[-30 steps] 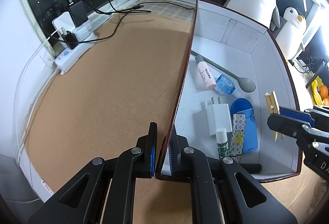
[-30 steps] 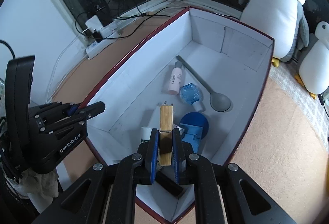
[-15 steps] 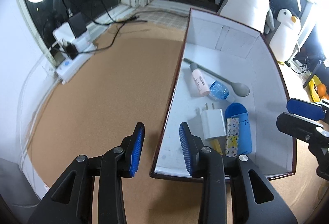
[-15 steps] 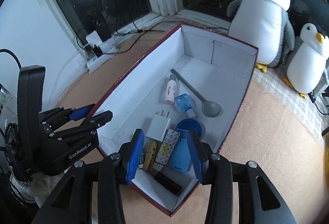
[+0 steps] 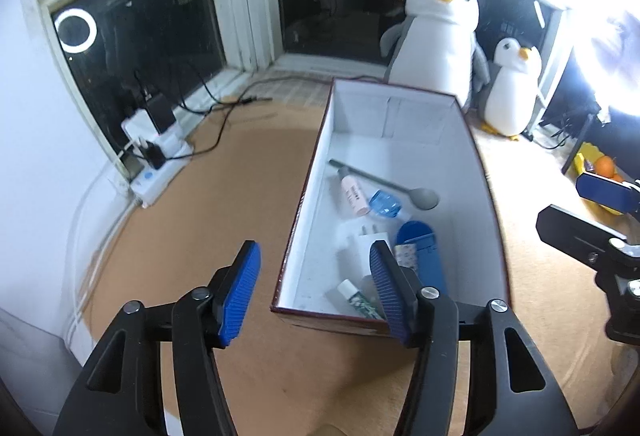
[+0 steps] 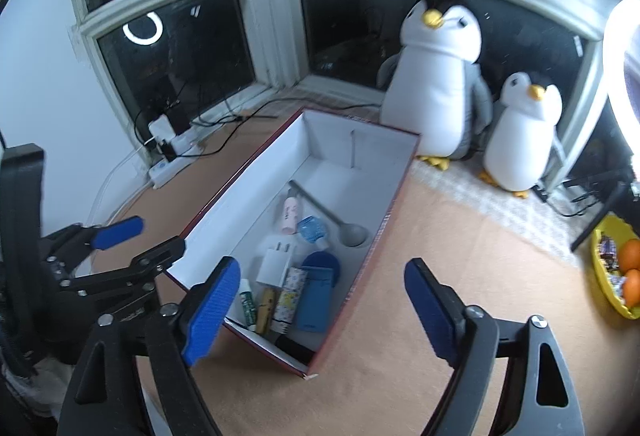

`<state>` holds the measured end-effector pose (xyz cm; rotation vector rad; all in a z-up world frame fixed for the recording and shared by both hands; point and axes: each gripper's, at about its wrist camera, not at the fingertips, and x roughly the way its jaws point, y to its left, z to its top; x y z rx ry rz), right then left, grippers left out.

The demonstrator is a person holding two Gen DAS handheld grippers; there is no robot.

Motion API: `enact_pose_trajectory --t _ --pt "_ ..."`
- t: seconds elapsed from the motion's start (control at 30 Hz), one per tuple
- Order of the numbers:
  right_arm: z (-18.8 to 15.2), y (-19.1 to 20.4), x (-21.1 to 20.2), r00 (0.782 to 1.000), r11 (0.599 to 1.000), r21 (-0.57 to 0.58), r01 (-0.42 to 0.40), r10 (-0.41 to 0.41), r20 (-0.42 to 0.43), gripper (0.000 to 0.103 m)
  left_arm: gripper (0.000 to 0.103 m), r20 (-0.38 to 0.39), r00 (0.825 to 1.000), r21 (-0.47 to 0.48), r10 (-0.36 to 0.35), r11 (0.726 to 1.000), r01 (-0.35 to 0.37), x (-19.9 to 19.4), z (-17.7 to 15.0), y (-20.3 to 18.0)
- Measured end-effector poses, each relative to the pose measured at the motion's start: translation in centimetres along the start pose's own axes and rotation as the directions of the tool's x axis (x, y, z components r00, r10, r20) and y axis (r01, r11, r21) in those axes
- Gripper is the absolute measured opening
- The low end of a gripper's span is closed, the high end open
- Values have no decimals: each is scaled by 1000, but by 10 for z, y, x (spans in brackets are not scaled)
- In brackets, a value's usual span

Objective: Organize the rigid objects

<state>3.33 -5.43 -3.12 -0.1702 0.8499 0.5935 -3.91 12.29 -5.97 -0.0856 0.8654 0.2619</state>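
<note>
- Left tongs (image 5: 314, 292): blue pads apart and widening, nothing between them, over the near left corner of the box (image 5: 486, 196).
- Right tongs (image 6: 320, 302): spread wide and widening, empty, above the box's near end.
- In the box on the tan counter (image 5: 192, 236): white charger (image 6: 276, 266), blue case (image 6: 318, 292), patterned tube (image 6: 290, 294), clothespin (image 6: 266, 310), grey spoon (image 6: 340, 226), pink bottle (image 6: 289, 214); its label is unreadable.
- Beyond: two plush penguins (image 6: 436, 76).

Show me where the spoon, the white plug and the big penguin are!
spoon (image 6: 354, 234): right wrist view, on its grey bowl.
white plug (image 6: 275, 267): right wrist view, middle of its body.
big penguin (image 5: 434, 52): left wrist view, on its white belly.
</note>
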Motion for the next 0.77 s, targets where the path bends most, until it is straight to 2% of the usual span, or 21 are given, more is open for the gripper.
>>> enact_pose_trajectory --t 0.37,0.4,0.47,0.77 --pt "-11 -17 -26 999 998 55 22 -23 31 85 57 32 999 3 -21 1000 21 -29 0 -11" --pt "-11 -18 -26 999 998 58 22 -24 30 85 59 36 999 4 -19 1000 19 -31 0 -12" --pt "-11 -19 -27 999 998 62 23 -25 31 85 71 44 999 6 -19 1000 19 -32 0 -12" --pt "-15 -20 -26 999 998 54 25 -27 27 85 72 40 999 10 -27 1000 26 -30 0 -12"
